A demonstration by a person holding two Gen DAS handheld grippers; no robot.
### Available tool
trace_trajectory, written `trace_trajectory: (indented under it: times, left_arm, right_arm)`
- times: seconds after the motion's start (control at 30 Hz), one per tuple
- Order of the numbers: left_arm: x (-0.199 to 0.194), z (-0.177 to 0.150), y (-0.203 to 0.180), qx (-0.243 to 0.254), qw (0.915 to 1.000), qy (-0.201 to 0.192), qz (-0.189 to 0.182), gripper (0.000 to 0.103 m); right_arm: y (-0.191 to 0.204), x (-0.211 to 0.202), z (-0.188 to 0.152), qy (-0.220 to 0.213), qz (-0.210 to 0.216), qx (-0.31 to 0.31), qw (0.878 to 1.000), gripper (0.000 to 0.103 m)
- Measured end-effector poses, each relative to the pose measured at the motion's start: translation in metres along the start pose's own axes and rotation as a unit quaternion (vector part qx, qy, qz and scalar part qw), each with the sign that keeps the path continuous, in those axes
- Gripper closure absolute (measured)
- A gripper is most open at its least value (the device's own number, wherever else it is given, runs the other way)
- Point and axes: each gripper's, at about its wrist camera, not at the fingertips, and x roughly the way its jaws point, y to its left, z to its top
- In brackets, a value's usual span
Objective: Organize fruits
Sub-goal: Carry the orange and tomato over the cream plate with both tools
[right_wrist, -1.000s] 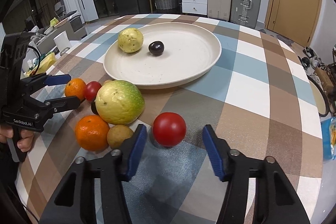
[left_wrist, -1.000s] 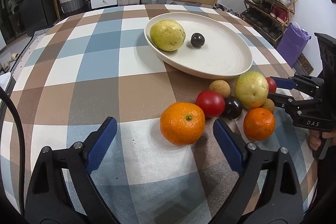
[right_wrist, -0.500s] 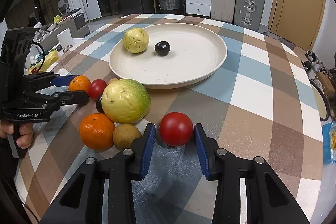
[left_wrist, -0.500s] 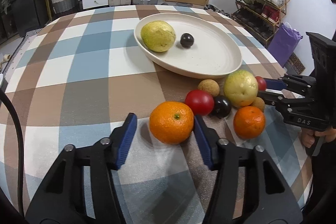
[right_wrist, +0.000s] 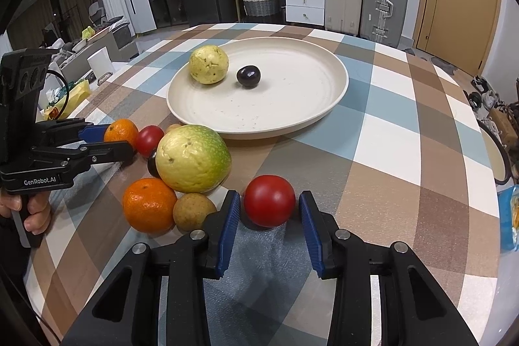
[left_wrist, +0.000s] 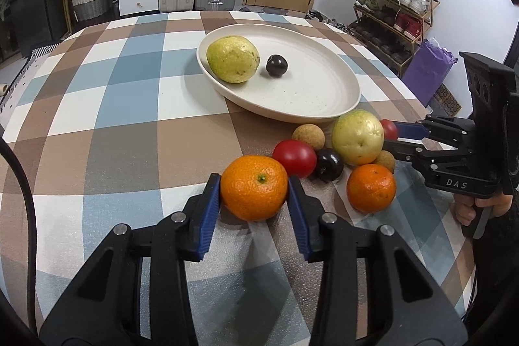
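In the left wrist view, the left gripper [left_wrist: 254,200] fills the lower middle of the frame, its blue-padded fingers [left_wrist: 210,209] pressed against both sides of a round orange tangerine [left_wrist: 254,192] that sits on the checked blue, brown and white tablecloth [left_wrist: 113,106]. Just right of it lie a red tomato [left_wrist: 294,157], a dark purple plum [left_wrist: 329,165], a second orange tangerine [left_wrist: 371,188], a large yellow-green guava [left_wrist: 357,137] and a small tan round fruit [left_wrist: 308,136], all bunched together. Above them, at centre, the wide cream plate [left_wrist: 324,93] holds a yellow guava [left_wrist: 233,58] and a dark plum [left_wrist: 276,65]. At the right edge the right gripper [left_wrist: 394,137] reaches in beside a small red fruit [left_wrist: 389,129].

In the right wrist view, the right gripper [right_wrist: 269,216] sits at lower centre, its fingers close about a smooth red tomato [right_wrist: 269,200]; the left pad touches it, while a thin gap seems to remain at the right pad, so I cannot tell if the grasp is firm. To the left, the yellow-green guava [right_wrist: 193,158], a tangerine [right_wrist: 149,205] and a tan fruit [right_wrist: 193,211] cluster. The left gripper [right_wrist: 107,140] at the left edge clasps the other tangerine [right_wrist: 121,133]. The cream plate [right_wrist: 292,106] lies at centre.
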Motion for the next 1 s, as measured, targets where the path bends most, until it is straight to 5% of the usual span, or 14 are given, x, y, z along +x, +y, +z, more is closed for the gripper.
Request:
trace_trajectory:
  times: [0.4, 1.0]
  left_arm:
    - [-0.006, -0.001, 0.001, 0.000, 0.9999, -0.016, 0.001, 0.066]
    - [-0.036, 0.023, -0.015, 0.004, 0.9958, -0.086, 0.031, 0.066]
  right_arm:
    - [0.002, -0.002, 0.000, -0.005, -0.003, -0.006, 1.000, 0.072]
    - [0.001, -0.038, 0.014, -0.101, 0.006, 0.022, 0.995, 0.072]
